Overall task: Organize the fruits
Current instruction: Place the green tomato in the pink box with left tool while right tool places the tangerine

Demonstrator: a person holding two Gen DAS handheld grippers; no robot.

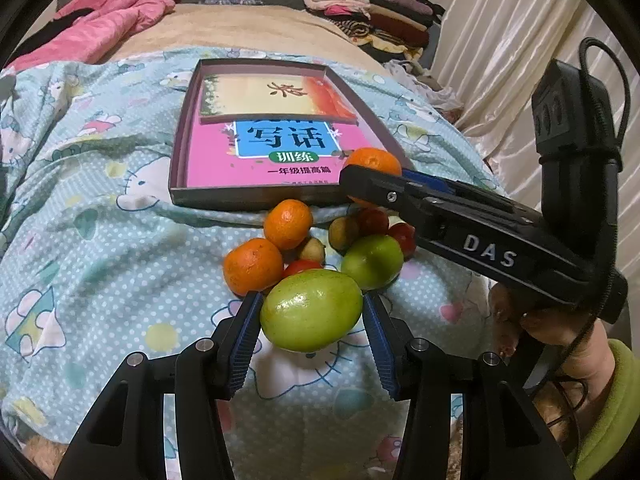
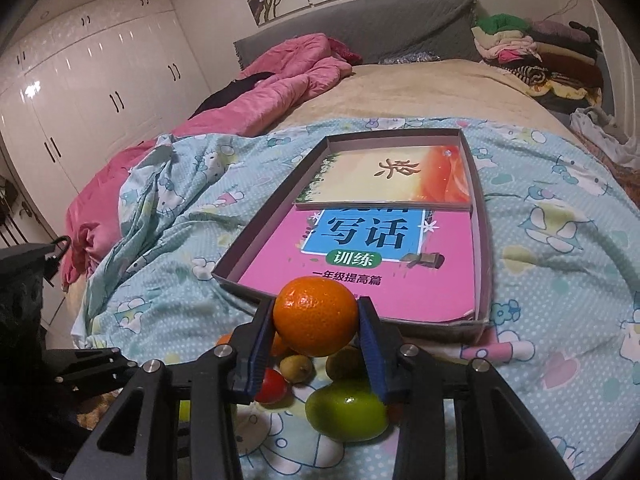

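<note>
A pile of fruit lies on the blue cartoon bedspread in front of a shallow brown box [image 1: 178, 148] [image 2: 482, 216]. My left gripper [image 1: 311, 310] is shut on a large green fruit [image 1: 311, 310], both blue pads against its sides, slightly above the bedspread. My right gripper [image 2: 316, 316] is shut on an orange mandarin [image 2: 316, 316] [image 1: 374, 162], held above the pile near the box's front edge. On the bedspread remain two mandarins [image 1: 288, 224] [image 1: 253, 266], a second green fruit [image 1: 372, 260] [image 2: 347, 410], small yellow-green fruits [image 2: 296, 368] and small red ones [image 2: 272, 386].
The box holds a pink workbook [image 1: 256, 152] [image 2: 360, 280] and a cream-and-orange book [image 1: 276, 96] [image 2: 400, 178]. A pink quilt [image 2: 256, 104] lies at the back left, folded clothes [image 1: 368, 8] at the back right, a white wardrobe [image 2: 80, 92] on the left. A hand with a green sleeve [image 1: 600, 384] holds the right gripper.
</note>
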